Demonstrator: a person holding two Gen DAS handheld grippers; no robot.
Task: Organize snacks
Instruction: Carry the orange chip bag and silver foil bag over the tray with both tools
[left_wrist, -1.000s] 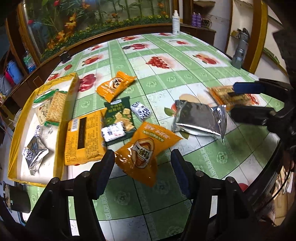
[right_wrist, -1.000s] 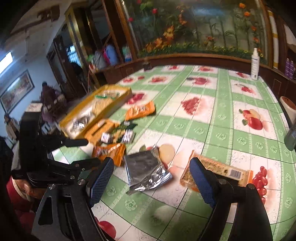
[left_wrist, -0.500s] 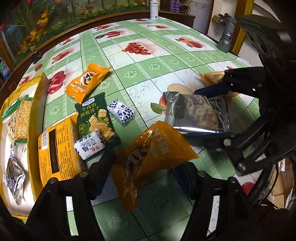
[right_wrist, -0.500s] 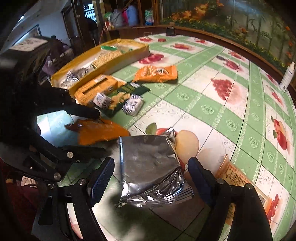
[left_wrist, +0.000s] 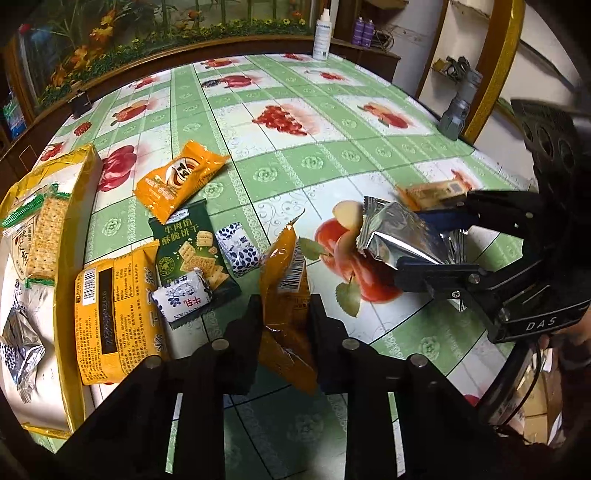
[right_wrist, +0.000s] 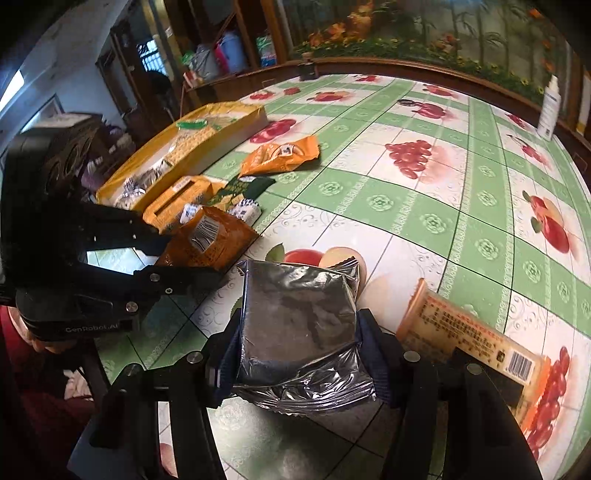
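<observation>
My left gripper is shut on an orange snack packet and holds it on edge above the table; it also shows in the right wrist view. My right gripper is shut on a silver foil packet, lifted off the table, which the left wrist view shows too. The yellow box with crackers and packets lies at the left. Beside it lie an orange packet, a green biscuit packet, a yellow packet and two small white sweets.
A long orange cracker pack lies right of my right gripper. A white bottle stands at the far table edge. A grey metal object stands at the right edge. The round table has a green fruit-print cloth.
Both grippers closed: the left on the orange packet, the right on the silver packet. Both packets came up off the table.
</observation>
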